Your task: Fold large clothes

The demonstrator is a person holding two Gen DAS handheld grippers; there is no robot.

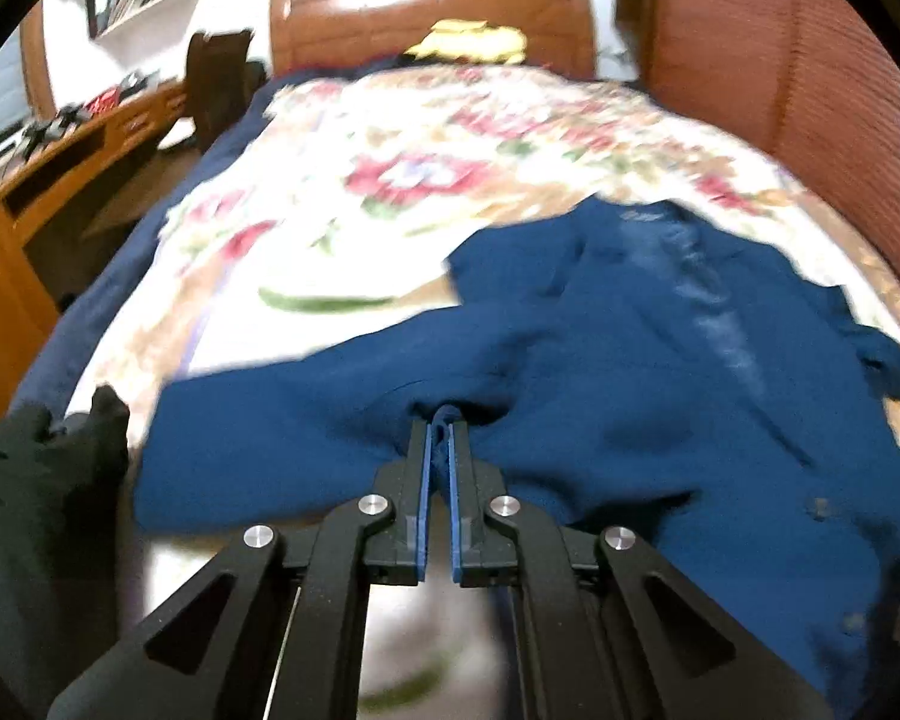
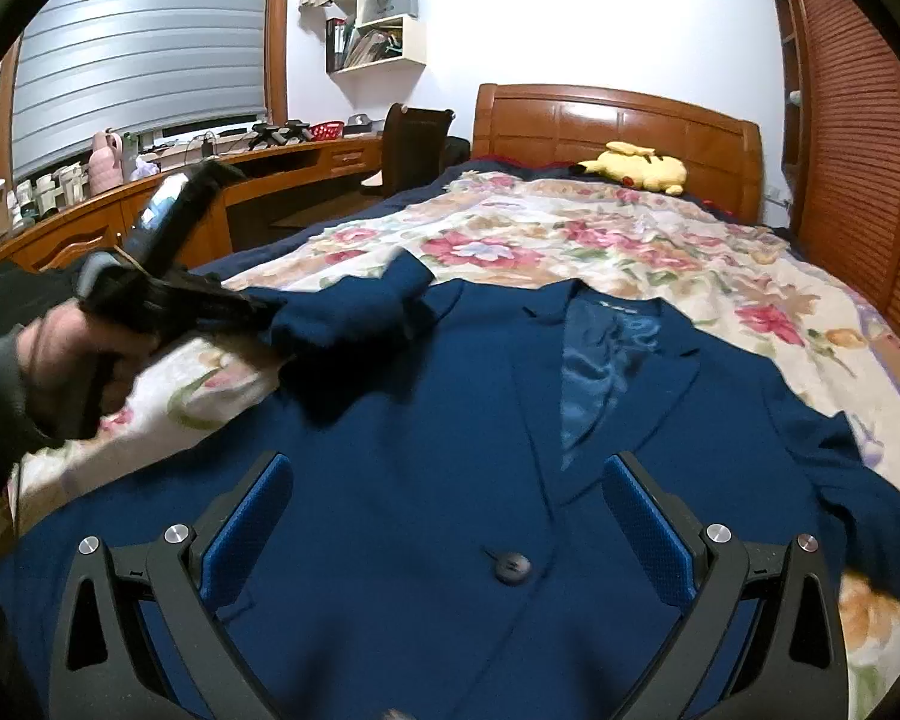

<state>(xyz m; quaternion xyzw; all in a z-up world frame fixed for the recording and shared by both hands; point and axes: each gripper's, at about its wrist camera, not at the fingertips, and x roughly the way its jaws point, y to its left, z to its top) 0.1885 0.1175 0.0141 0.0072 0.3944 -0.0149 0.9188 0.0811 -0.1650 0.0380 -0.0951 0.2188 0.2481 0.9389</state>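
A navy blue blazer (image 2: 420, 420) lies face up on the bed, lapels and shiny lining toward the headboard, one dark button (image 2: 512, 566) at its front. My left gripper (image 1: 442, 420) is shut on a pinch of the blazer (image 1: 600, 390) at its left sleeve. In the right wrist view a hand holds that left gripper (image 2: 264, 309) at the sleeve (image 2: 354, 312), which is lifted and bunched over the blazer's left shoulder. My right gripper (image 2: 447, 516) hovers open over the blazer's front, its blue pads (image 2: 246, 528) wide apart and nothing between them.
A floral bedspread (image 2: 570, 240) covers the bed beneath the blazer. A yellow plush toy (image 2: 636, 165) rests by the wooden headboard (image 2: 618, 120). A curved wooden desk (image 2: 168, 204) and a chair (image 2: 414, 144) stand left; louvred wardrobe doors (image 2: 858, 150) stand right. Dark cloth (image 1: 42, 468) lies at the bed's left edge.
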